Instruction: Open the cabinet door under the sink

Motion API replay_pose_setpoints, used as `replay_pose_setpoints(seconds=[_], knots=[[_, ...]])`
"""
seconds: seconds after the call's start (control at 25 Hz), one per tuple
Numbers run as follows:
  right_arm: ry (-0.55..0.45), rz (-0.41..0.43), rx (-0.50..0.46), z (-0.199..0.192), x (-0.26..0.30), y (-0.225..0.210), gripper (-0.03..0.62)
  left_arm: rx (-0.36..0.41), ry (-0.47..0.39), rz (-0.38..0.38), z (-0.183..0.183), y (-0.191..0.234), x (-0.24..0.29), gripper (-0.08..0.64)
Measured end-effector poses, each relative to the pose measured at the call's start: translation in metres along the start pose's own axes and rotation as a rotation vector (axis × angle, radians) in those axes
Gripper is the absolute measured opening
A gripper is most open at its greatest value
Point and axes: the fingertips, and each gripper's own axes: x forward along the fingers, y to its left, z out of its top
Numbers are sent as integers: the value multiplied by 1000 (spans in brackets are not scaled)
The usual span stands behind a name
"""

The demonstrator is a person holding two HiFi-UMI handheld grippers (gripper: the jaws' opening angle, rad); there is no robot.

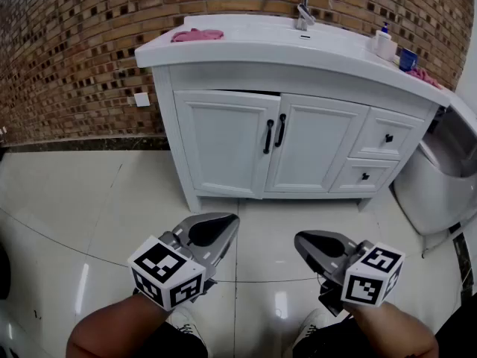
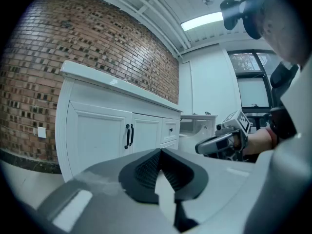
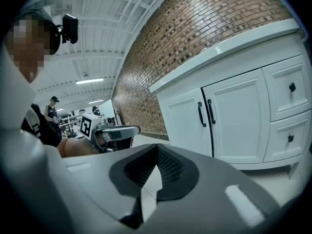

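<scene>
The white vanity cabinet [image 1: 223, 144] stands against the brick wall, its two doors meeting at a pair of black vertical handles [image 1: 273, 134]. Both doors look closed, though a thin dark gap runs along the top of the left door. The handles show again in the left gripper view [image 2: 129, 136] and the right gripper view [image 3: 205, 113]. My left gripper [image 1: 221, 228] hovers low over the floor tiles, well short of the cabinet, shut and empty. My right gripper [image 1: 304, 242] is level beside it, jaw tips together, holding nothing. Both point toward the doors.
Two small drawers [image 1: 386, 137] with black knobs fill the cabinet's right side. A white toilet [image 1: 440, 177] stands to the right. On the countertop are a faucet [image 1: 302, 6], a pink cloth [image 1: 197, 34], a soap bottle [image 1: 384, 43] and a blue cup [image 1: 407, 58]. A wall outlet [image 1: 141, 99] sits at left.
</scene>
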Motion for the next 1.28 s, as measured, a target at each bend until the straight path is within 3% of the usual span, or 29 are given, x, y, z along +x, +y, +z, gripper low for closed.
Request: replay_pose_setpoints(seconds=[0.32, 0.48, 0.84, 1.0, 1.28], knots=[[-29, -11, -8, 10, 1, -5, 5, -10, -61, 58, 25, 40, 21, 8], [-28, -28, -25, 10, 9, -9, 5, 43, -59, 60, 34, 48, 47, 8], [-38, -50, -78, 9, 27, -13, 5, -46, -81, 163, 41, 94, 111, 9], [-34, -38, -69, 8, 34, -12, 5, -80, -60, 189, 40, 112, 138, 28], [-63, 8, -60, 21, 34, -2, 5, -16, 28, 231, 28, 141, 175, 53]])
